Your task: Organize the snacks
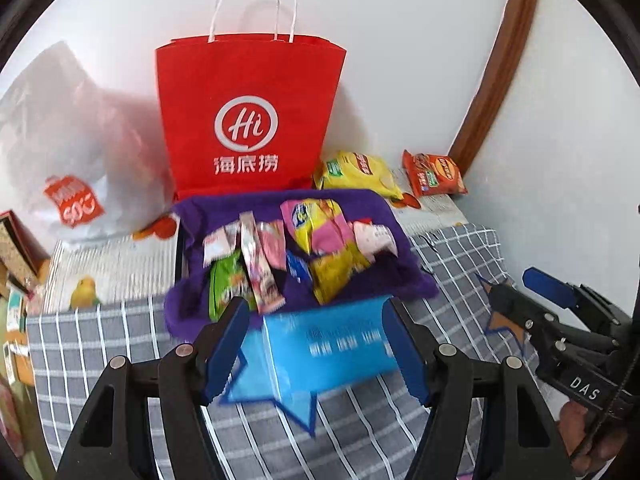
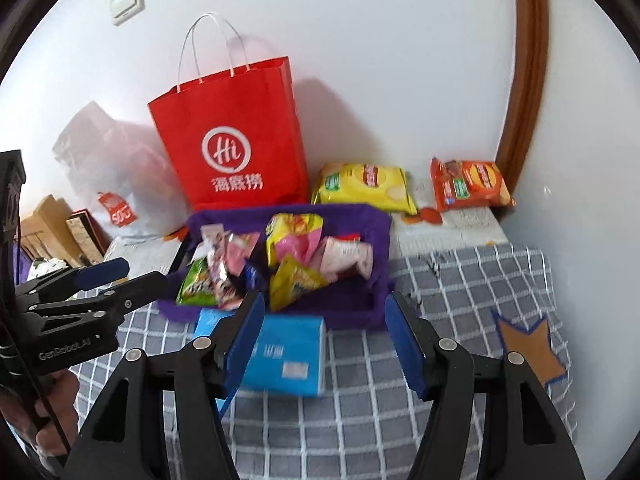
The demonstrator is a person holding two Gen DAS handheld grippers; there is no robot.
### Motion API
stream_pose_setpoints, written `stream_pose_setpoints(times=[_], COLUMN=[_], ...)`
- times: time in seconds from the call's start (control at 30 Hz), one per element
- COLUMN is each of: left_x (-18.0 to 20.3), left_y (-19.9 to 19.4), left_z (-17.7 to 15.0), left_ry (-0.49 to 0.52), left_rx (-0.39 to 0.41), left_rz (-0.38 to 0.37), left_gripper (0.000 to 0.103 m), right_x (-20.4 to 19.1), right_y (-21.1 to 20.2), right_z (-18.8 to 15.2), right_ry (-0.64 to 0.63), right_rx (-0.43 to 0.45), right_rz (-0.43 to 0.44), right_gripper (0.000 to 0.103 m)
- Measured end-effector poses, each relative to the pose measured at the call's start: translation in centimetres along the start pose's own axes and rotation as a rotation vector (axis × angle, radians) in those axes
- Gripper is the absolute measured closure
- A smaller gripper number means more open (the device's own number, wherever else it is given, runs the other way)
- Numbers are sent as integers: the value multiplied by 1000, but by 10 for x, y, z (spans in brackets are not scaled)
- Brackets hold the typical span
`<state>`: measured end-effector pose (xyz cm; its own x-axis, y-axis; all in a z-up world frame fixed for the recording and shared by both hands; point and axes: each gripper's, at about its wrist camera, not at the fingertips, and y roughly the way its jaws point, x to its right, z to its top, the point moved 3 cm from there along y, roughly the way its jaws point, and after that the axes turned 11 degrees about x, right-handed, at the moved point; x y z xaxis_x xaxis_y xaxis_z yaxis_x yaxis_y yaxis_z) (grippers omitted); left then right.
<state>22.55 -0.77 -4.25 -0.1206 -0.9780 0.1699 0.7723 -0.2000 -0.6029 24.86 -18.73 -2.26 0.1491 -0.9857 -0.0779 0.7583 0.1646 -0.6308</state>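
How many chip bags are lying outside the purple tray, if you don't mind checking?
2. The yellow chip bag lies just behind the purple tray; the orange chip bag lies further right by the wall. Others may be hidden.

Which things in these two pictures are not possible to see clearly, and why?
- Blue packet, left wrist view: print blurred; sides partly behind the left tool.
- Same packet, right wrist view: left part covered by a finger of the right tool.
- Red paper bag, both views: contents hidden by its front wall.
- White plastic bag, left wrist view: blurred, contents unclear.
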Motion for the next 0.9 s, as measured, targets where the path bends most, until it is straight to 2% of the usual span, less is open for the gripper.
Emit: stream_pose_setpoints(times=[0.17,0.3,0.43,0.53,0.7,0.9], left_x=[9,16,26,32,41,51], left_y=[-36,-62,-88,-105,-132,-153], left_z=[-24,-42,-57,-65,-80,-85], left_ry=[19,16,31,45,38,45], left_rx=[31,53,88,108,128,153], left_rz=[39,52,74,97,86,82], left_gripper=[26,20,16,16,16,16], right_x=[1,4,8,10,17,21], right_y=[-35,-63,-90,-106,-130,-162], right_z=[-24,-40,-54,-66,-88,-100], right_ry=[3,32,59,65,61,56], right_rx=[20,50,83,92,93,123], right_rz=[-23,-15,-11,-14,-86,-98], right_gripper=[23,18,3,3,3,3])
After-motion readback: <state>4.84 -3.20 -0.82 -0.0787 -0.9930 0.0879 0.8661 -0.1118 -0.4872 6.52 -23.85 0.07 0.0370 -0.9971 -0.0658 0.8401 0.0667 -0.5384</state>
